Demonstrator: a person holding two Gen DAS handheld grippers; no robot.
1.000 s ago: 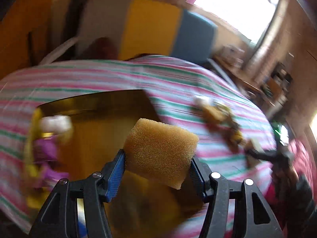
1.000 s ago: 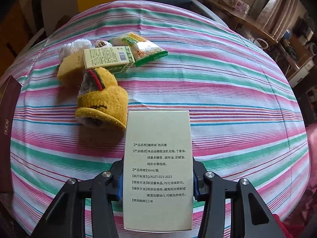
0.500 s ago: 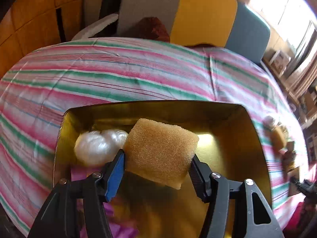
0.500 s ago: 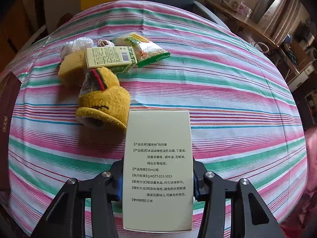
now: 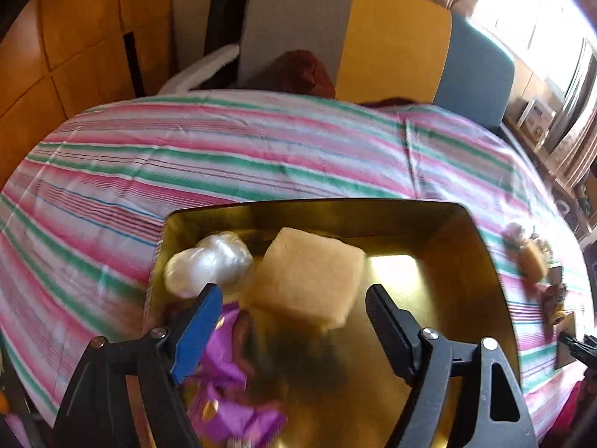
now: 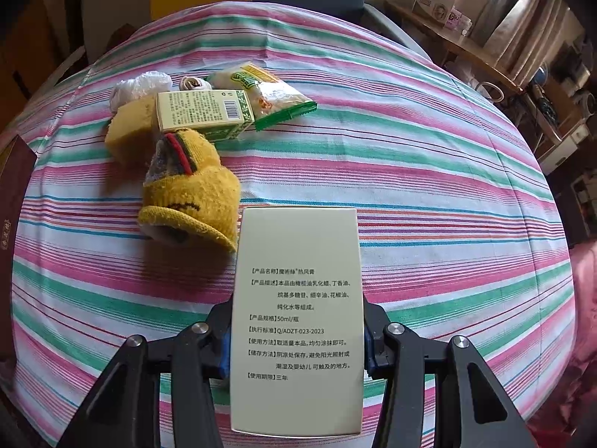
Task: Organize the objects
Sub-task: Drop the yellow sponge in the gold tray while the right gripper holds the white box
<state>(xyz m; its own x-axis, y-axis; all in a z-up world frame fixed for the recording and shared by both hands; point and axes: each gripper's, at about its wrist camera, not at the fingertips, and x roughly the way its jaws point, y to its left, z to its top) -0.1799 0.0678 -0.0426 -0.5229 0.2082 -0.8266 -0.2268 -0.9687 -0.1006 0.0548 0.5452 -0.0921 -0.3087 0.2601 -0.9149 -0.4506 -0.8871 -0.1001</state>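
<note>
- A round bench [image 6: 429, 171] under a pink, green and white striped cloth fills a sunlit room, with a grey, yellow and blue chair back [image 5: 373, 37] behind it.
- A tan sponge [image 5: 309, 280] sits over the gold tray [image 5: 466, 280], clear of both fingers of the left tool [image 5: 291, 298], whose jaws stand wide apart with nothing between them; whether the sponge has landed cannot be told.
- Inside the tray, a white crumpled bag [image 5: 209, 263] lies just beside the sponge, with purple wrappers [image 5: 227, 384] nearer the camera.
- The right tool [image 6: 296, 339] hovers above the cloth, jaws clamped on a pale printed box [image 6: 296, 317].
- Still unsorted on the bench: a yellow knitted sock [image 6: 190, 190], a second sponge [image 6: 130, 132], a green-and-cream carton [image 6: 201, 114], a snack packet [image 6: 261, 93] and a clear plastic wad [image 6: 140, 86], all clustered together.
- The job looks roughly midway: three kinds of item are at the tray, one box is in hand, five wait.
</note>
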